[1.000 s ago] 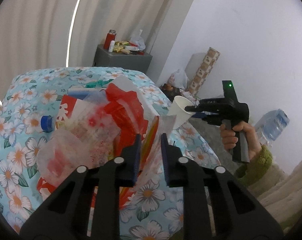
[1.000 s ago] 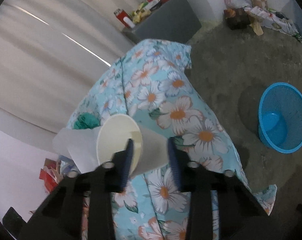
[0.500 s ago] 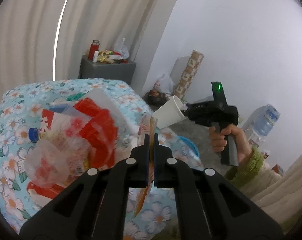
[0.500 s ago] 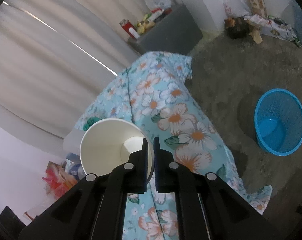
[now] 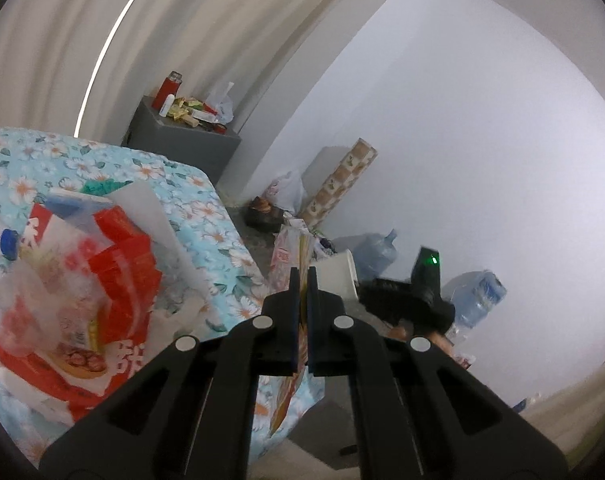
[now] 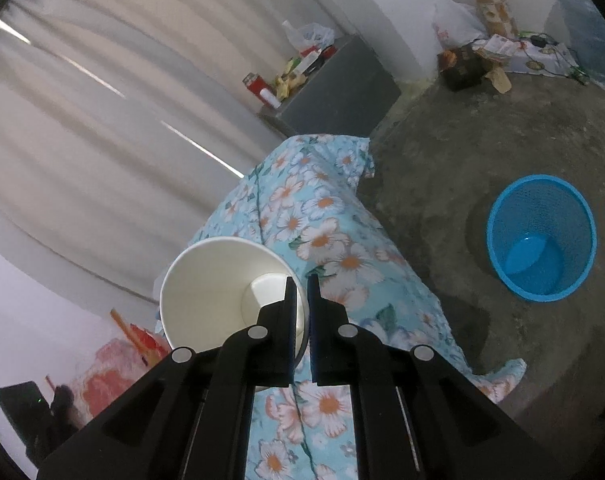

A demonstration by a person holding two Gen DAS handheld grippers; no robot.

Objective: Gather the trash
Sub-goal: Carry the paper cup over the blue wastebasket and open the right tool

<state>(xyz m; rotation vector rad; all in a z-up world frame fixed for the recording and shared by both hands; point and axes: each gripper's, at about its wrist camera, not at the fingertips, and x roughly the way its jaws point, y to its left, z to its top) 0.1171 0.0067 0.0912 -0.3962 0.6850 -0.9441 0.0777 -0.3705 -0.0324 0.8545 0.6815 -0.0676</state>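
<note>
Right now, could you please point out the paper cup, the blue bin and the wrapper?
paper cup [image 6: 210,288], right wrist view, inner wall.
blue bin [image 6: 542,204], right wrist view, inner wall.
wrapper [image 5: 288,254], left wrist view, upper part.

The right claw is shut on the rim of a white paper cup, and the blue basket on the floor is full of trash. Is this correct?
Not quite. The right wrist view shows the blue basket on the floor is empty, not full. The right claw is indeed shut on the rim of the white paper cup.

Left gripper [image 5: 301,280] pinches thin printed plastic wrapper [image 5: 292,246]; red-and-clear wrapper pile [image 5: 74,296] on floral-clothed bench [image 5: 190,192]; white paper cup [image 5: 336,278] behind.
</note>
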